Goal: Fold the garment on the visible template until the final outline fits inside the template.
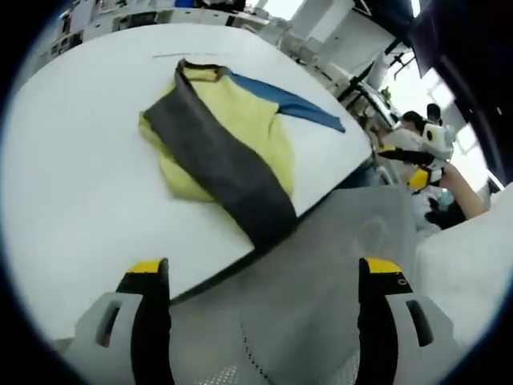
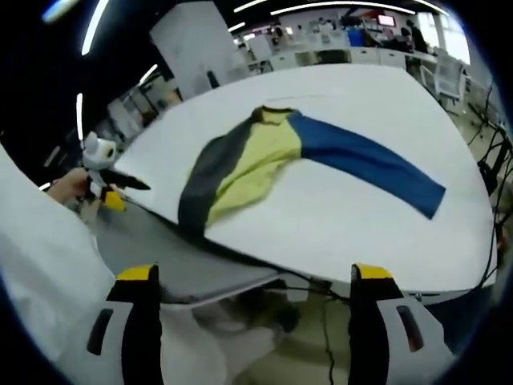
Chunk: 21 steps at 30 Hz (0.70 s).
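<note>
Left gripper (image 1: 264,277) is hanging off the table edge, jaws spread wide, gripping nothing. Right gripper (image 2: 256,281) is likewise hovering with jaws spread apart, nothing between them, out past the table's near edge. Garment (image 1: 216,136) is lying crumpled on the white table (image 1: 72,192): yellow body, dark grey sleeve (image 1: 224,168) running diagonally across it with its cuff drooping over the table edge, blue sleeve (image 2: 369,160) stretching flat across the tabletop. In the right gripper view, left gripper (image 2: 100,172) is showing at left, a hand (image 2: 68,186) holding it. In the left gripper view, right gripper (image 1: 421,152) is showing at right, also hand-held. Template outline can't be made out.
</note>
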Available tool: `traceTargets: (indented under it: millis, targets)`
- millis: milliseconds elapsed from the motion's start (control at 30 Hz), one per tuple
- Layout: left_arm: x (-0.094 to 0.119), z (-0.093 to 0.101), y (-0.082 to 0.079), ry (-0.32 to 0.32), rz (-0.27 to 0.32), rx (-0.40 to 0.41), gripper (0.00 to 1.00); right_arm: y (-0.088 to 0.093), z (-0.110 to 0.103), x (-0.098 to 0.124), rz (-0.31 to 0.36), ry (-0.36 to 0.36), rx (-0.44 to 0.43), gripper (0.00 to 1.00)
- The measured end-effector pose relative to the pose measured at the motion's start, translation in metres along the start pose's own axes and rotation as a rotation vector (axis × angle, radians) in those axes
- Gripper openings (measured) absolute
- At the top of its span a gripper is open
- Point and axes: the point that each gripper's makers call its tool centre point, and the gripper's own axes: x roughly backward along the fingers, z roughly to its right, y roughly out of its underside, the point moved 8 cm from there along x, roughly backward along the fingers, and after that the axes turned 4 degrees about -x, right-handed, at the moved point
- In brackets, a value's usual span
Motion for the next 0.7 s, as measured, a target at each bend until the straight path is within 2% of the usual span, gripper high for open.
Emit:
traceTargets:
  millis: [167,267,367,700]
  targets:
    - [-0.011,0.004,-0.006,0.012,0.004,-0.008,0.91,-0.003,0.002,0.001,0.011,0.007,-0.011,0.98]
    - [-0.017,0.008,-0.007,0.022,-0.016,-0.027,0.90,-0.003,0.002,0.001,0.020,0.011,-0.020,0.98]
    - [-0.022,0.014,-0.009,0.045,-0.040,-0.061,0.84,-0.001,0.001,0.000,0.023,0.011,-0.028,0.97]
    - [-0.033,0.022,-0.010,0.070,-0.075,-0.098,0.84,0.001,0.001,-0.001,0.032,0.017,-0.044,0.97]
